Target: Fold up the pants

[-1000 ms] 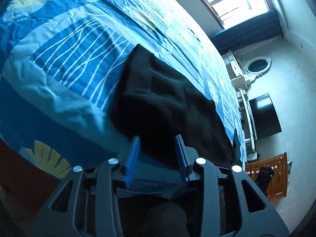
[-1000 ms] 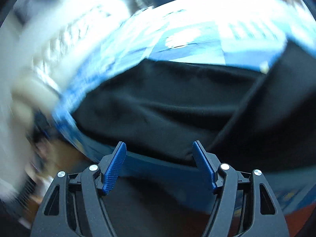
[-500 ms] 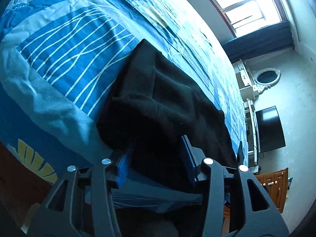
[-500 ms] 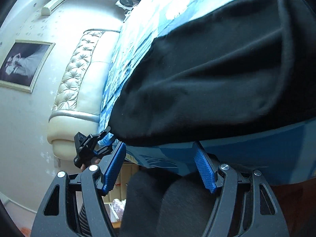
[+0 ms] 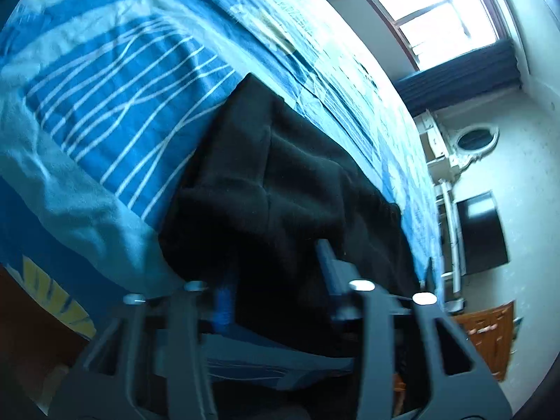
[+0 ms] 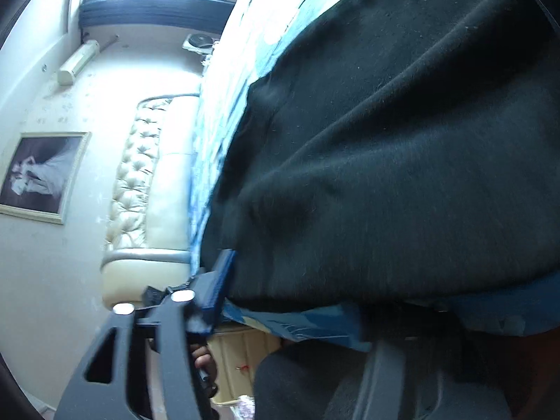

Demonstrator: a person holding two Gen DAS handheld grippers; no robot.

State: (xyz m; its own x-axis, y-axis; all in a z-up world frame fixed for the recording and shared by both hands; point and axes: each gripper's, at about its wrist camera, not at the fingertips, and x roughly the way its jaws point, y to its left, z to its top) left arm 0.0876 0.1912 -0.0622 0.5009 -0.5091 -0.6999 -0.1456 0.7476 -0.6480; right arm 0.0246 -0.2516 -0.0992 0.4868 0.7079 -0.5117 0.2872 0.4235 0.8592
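Observation:
The black pants (image 5: 280,189) lie partly folded on the blue patterned bedspread (image 5: 115,80), near the bed's front edge. My left gripper (image 5: 274,280) is open, its blue fingers pushed in around the near hem of the pants; the cloth hides most of the left finger. In the right wrist view the pants (image 6: 402,147) fill the frame. My right gripper (image 6: 290,287) is open at their near edge; its left blue finger (image 6: 218,283) shows, the right finger is hidden under the cloth.
The bed's front edge drops off just below the pants. A cream tufted headboard (image 6: 147,192) and a framed picture (image 6: 42,175) are at the left. A window (image 5: 444,10), dark curtain, a black screen (image 5: 483,234) and a wooden cabinet (image 5: 490,336) stand beyond the bed.
Both grippers have moved forward onto the near edge of the pants. The cloth now covers parts of the fingers. The right wrist view has swung towards the headboard.

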